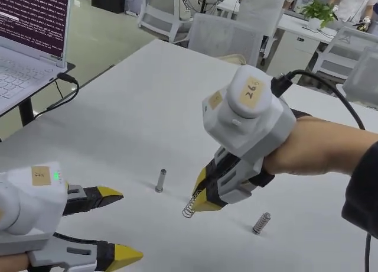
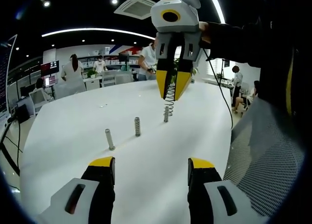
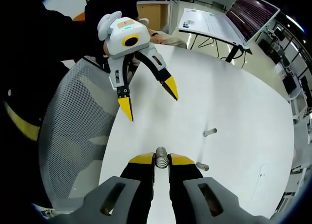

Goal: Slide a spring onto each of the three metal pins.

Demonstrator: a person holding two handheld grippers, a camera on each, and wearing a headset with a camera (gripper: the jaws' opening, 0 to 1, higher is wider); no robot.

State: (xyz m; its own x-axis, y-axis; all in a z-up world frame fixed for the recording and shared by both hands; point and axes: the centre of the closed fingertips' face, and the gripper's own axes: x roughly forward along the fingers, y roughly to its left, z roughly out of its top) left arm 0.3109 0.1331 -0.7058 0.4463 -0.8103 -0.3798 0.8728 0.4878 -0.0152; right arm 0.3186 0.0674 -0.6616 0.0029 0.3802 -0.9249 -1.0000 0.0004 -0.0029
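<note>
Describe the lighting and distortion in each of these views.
Head view: soft, even light, faint shadows on the table. Left gripper view: fisheye bows the ceiling light strip. Right gripper view: the table edge curves; the spring in the right gripper is sharp.

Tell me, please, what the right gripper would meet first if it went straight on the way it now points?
Probably the metal pin under it: the right gripper points down, and the spring it holds hangs just over that pin. Behind it lies the table. Depth is uncertain.
</note>
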